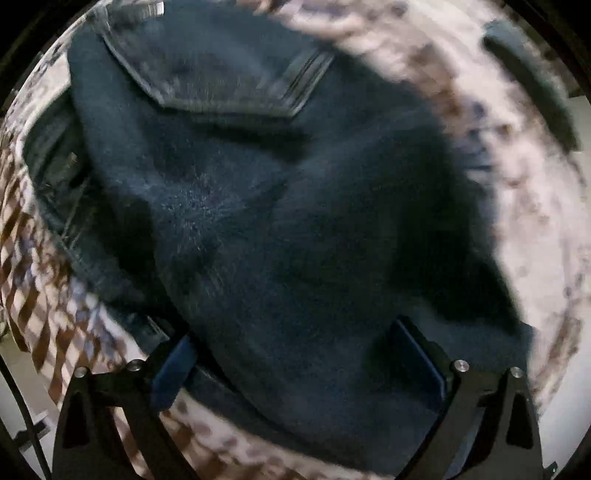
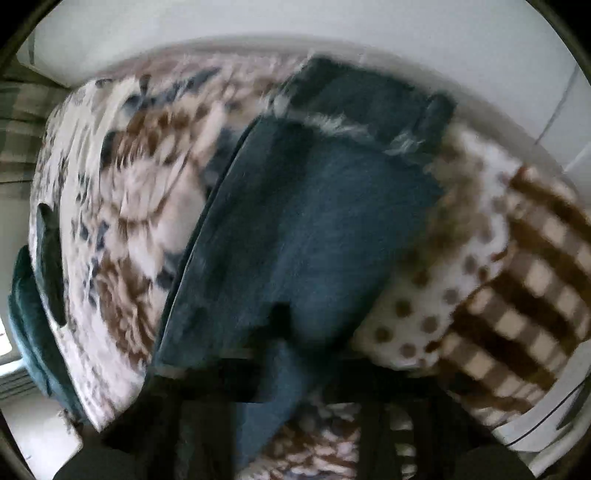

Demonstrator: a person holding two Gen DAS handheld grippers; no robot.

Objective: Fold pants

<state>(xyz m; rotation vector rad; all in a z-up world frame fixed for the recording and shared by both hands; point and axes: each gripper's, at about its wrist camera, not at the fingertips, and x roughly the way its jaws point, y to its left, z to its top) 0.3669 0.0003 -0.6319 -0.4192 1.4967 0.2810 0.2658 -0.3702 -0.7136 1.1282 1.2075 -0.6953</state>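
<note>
Dark blue jeans lie on a bed cover patterned in brown, white and blue. Left wrist view: the left gripper points down onto the denim, its jaws spread wide with a bulge of cloth between them; the pads do not press together. A back pocket shows at the top. Right wrist view: the right gripper is clenched on a fold of the jeans, blurred. Frayed leg hems lie at the far end, towards a white wall.
</note>
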